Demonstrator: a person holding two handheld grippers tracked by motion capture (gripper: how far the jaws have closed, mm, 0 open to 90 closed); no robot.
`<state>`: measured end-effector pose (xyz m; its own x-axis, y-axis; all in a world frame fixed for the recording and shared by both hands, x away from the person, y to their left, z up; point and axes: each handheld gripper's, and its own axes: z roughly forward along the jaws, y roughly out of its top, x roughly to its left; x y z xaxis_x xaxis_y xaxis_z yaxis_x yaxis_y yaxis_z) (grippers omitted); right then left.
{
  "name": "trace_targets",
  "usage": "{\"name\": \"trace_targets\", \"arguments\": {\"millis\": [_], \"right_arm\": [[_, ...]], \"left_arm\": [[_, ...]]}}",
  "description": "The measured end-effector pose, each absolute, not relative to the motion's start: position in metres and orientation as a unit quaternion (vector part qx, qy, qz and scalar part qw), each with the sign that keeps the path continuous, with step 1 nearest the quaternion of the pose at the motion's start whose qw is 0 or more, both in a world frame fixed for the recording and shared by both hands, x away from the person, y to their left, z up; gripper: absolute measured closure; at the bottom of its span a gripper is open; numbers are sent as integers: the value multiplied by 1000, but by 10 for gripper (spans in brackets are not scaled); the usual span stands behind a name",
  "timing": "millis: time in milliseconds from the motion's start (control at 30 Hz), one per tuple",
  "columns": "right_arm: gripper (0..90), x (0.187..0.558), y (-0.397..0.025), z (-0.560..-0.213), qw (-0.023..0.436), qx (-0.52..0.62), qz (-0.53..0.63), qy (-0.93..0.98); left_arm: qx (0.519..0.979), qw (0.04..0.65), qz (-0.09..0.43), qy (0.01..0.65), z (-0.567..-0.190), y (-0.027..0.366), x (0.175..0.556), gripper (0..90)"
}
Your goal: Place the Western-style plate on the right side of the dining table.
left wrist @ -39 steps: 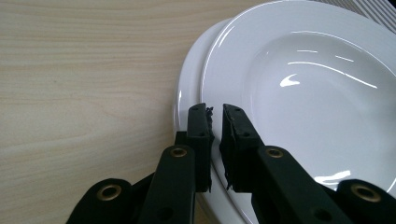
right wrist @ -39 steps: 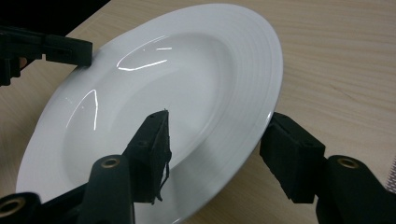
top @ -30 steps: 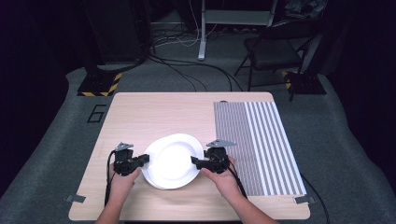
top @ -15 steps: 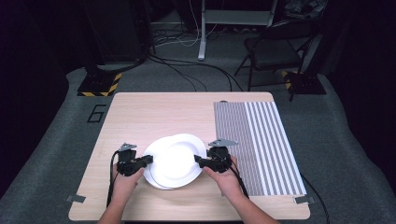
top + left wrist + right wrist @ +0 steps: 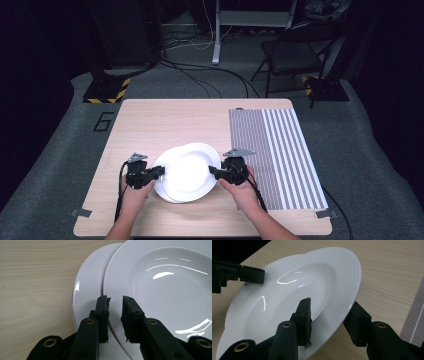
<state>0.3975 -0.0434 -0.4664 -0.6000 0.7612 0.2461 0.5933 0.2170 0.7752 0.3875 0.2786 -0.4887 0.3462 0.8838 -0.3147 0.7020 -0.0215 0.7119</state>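
While both claws hold the upper plate by opposite edges, the step in hand looks like lifting it off, or settling it on, the lower plate that lies on the near middle of the tabletop, left of the striped mat. In the left gripper view the left claw stands narrow, its jaws straddling the upper plate's left rim, with the lower plate peeking out further left. In the right gripper view the right claw sits wider, one jaw over the rim and one under it, and the plate rides tilted, its right edge raised. To do this well, I judge both hands should move together and level, since a glossy rim can slip from a light pinch; the right claw should close firmly before any further lift, as the gap there looks loose. Keeping the plate low over the tabletop limits harm if it slides, and moving it straight up or down avoids scraping the plate beneath.
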Motion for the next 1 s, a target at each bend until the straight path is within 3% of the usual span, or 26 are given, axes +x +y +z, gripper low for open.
{"name": "trace_targets", "arguments": {"millis": [467, 1000], "right_arm": [[626, 397, -55, -455, 114, 435, 459, 766], [609, 396, -67, -465, 93, 459, 469, 749]], "left_arm": [[703, 430, 94, 558, -489, 273, 391, 569], [702, 434, 61, 562, -495, 263, 397, 475]]}}
